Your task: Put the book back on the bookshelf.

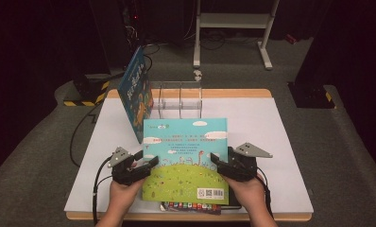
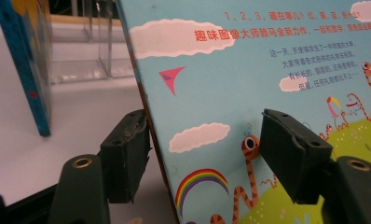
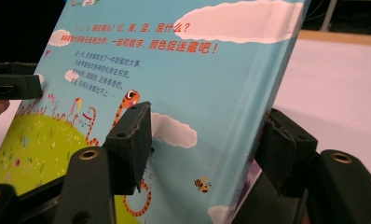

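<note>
Both black tools point(image 1: 143, 166) point(image 1: 222, 165) grip one glossy (flat, rectangular) picture book point(image 1: 186, 156).

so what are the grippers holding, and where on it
The picture book, clamped by its side edges: the left gripper on its left edge, the right gripper on its right edge, both about halfway up.

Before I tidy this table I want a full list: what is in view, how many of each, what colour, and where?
Picture book: one, sky blue and green, held up between both grippers.
Second book: one, dark blue, upright against the rack's left end.
Rack: one, clear, table's far side.
Third book: one, dark with coloured squares, flat under the held book.
Table: one, white top, wooden edge.
Left gripper: black, clamping the picture book's left edge.
Right gripper: black, clamping its right edge.
</note>
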Tool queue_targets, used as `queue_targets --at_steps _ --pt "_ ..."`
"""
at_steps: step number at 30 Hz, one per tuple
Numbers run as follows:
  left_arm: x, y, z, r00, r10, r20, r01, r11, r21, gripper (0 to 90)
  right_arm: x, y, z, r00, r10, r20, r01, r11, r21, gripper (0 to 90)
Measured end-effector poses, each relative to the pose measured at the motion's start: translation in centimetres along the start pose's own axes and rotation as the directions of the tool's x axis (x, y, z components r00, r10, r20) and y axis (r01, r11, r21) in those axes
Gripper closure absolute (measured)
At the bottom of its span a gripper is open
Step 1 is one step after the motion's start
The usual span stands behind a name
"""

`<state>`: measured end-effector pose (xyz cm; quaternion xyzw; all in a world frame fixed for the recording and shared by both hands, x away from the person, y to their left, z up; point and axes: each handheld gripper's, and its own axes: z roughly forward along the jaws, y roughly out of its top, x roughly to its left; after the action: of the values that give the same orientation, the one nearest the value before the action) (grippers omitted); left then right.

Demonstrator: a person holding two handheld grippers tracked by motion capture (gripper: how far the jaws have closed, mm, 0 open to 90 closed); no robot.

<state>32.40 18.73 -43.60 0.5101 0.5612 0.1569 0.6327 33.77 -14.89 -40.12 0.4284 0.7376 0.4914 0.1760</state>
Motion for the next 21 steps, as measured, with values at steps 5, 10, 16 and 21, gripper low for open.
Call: queue_targets --at_steps 5,10,16,21 --pt "-0.2 0.6 -0.6 1.0000 -0.010 0.001 0.010 0.9984 -0.055 40.6 0.4 0.9 -0.3 0.9998 -0.019 -0.003 0.019 0.999 -0.043 43.1" --pt "-0.7 1.4 -1.3 0.9997 0.018 0.014 -0.016 0.9934 -0.114 46.0 0.7 1.6 -0.7 0.9998 -0.022 -0.002 0.022 0.996 -0.082 44.4" --pt "-1.1 2.0 -1.6 0.9989 0.047 0.008 -0.045 0.9884 -0.145 48.5 1.0 2.1 -1.2 0.9994 -0.033 -0.003 0.033 0.992 -0.125 47.0" --pt "-1.3 2.3 -1.6 0.9986 0.052 0.011 -0.049 0.9845 -0.169 50.3 1.1 2.5 -1.6 0.9991 -0.042 -0.005 0.040 0.986 -0.159 49.3"
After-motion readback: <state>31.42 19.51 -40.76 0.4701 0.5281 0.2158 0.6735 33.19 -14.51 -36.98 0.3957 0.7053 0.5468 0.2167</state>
